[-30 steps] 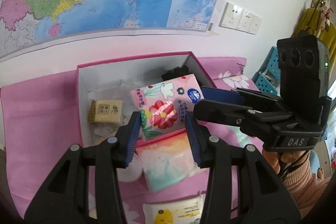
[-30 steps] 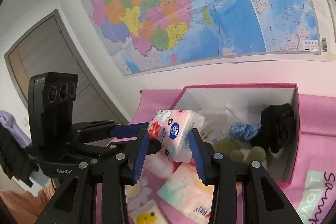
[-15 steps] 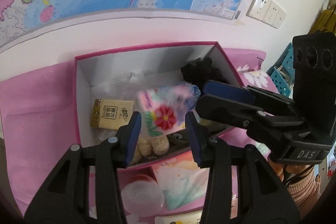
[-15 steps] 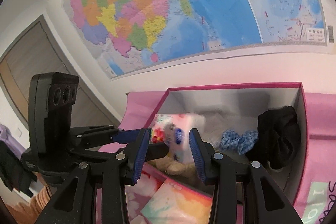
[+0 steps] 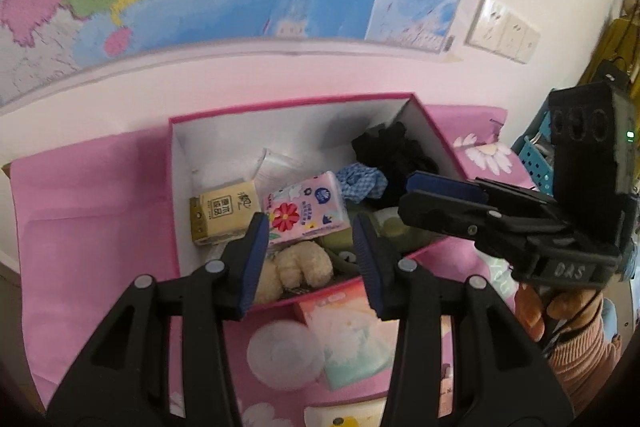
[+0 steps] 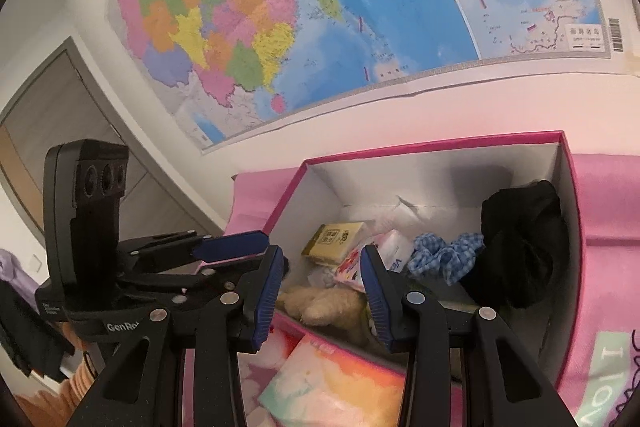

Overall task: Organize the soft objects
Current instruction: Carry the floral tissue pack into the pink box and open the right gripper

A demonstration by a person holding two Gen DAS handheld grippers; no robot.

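One floral tissue pack lies inside the pink box, long axis running left to right, beside one yellow pack. Left gripper and right gripper jaws stand spread, empty.

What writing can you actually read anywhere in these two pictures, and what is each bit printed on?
"DAS": right hand-held gripper, on its body.
"GenRo", cut off: left hand-held gripper, on its body.
Large letters, partly cut off: pink cloth.
Too small or blurred: yellow tissue pack, floral tissue pack, wall map.
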